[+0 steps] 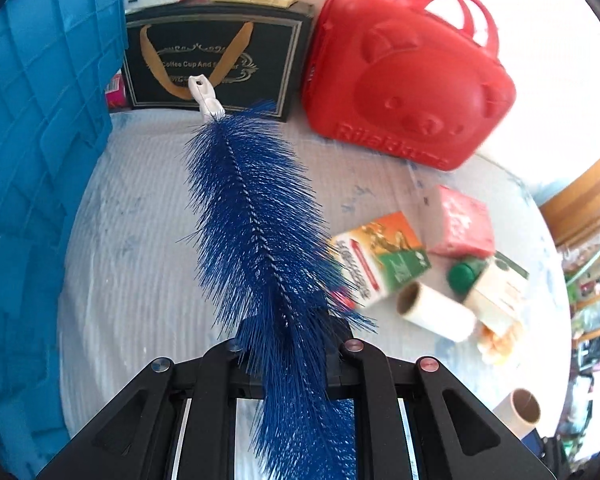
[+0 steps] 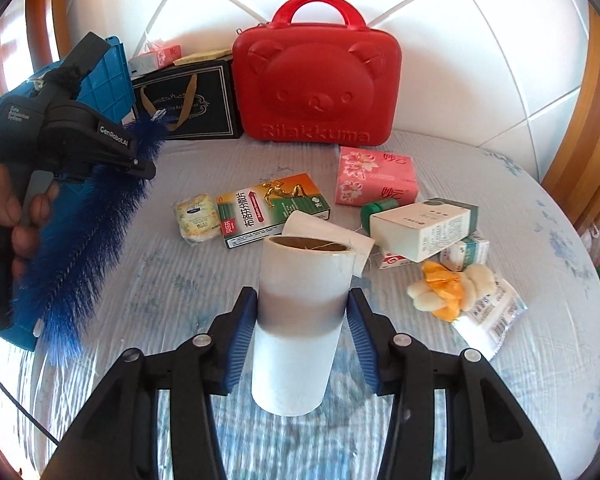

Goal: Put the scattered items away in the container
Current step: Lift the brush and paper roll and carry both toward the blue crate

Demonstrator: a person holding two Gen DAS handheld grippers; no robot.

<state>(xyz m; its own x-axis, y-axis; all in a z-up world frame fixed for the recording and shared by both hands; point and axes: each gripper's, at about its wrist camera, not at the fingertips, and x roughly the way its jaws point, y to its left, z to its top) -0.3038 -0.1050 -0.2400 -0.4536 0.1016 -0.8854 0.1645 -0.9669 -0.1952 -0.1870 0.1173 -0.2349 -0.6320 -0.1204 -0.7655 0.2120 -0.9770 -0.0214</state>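
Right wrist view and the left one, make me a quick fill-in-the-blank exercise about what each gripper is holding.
1. The left gripper is shut on a bristly ____ brush.
2. The right gripper grips a white ____.
3. The bear-faced case is ____.

Missing words: blue; roll; red

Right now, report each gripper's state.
Left gripper: shut on the blue brush.
Right gripper: shut on the white roll.

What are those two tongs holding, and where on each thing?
Left tongs clamp the blue brush across its bristles. Right tongs grip the white roll around its middle.
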